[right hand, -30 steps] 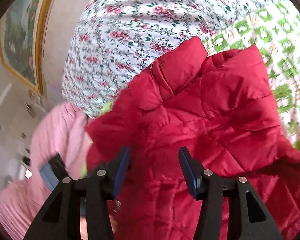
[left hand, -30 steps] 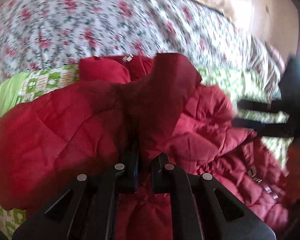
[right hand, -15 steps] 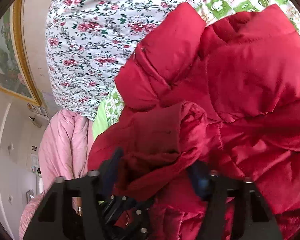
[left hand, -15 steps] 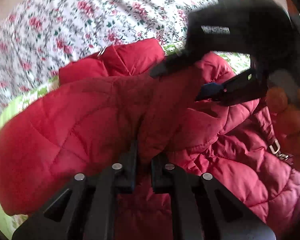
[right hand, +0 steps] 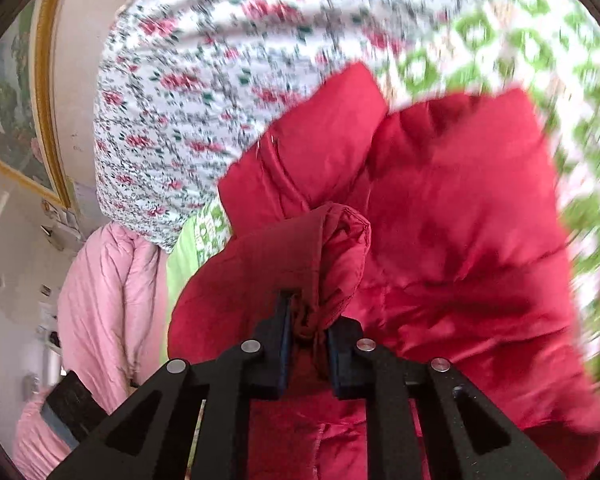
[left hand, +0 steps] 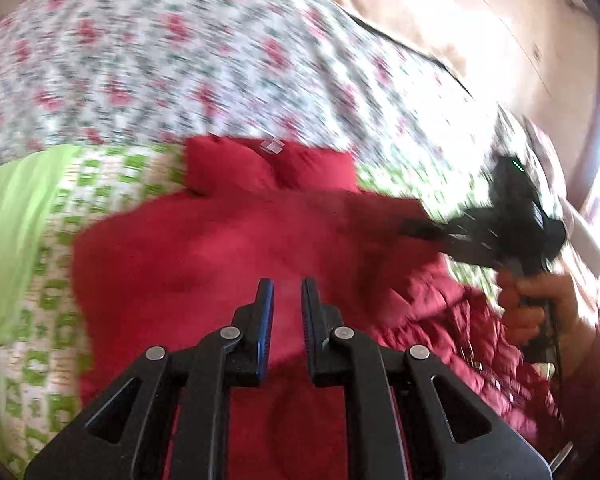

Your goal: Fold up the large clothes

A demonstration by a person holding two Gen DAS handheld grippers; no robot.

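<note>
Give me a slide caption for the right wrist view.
Right gripper closing on a bunched fold of the red puffer jacket on the bed.

The puffy red quilted jacket (right hand: 460,240) is smooth synthetic cloth with a faint sheen. Under it lie a green-and-white patterned cotton-like sheet (left hand: 60,240) and a matt floral-print quilt (right hand: 188,88). The black matt plastic gripper arms (left hand: 204,400) carry shiny metal rivets (left hand: 230,333). A pink padded cloth bundle (right hand: 108,300) looks satiny.

Floral quilt (left hand: 188,60) motion-blurred; red jacket (left hand: 220,248) quilting smeared, lower part cut off; right gripper (left hand: 410,227) tips blurred.
</note>
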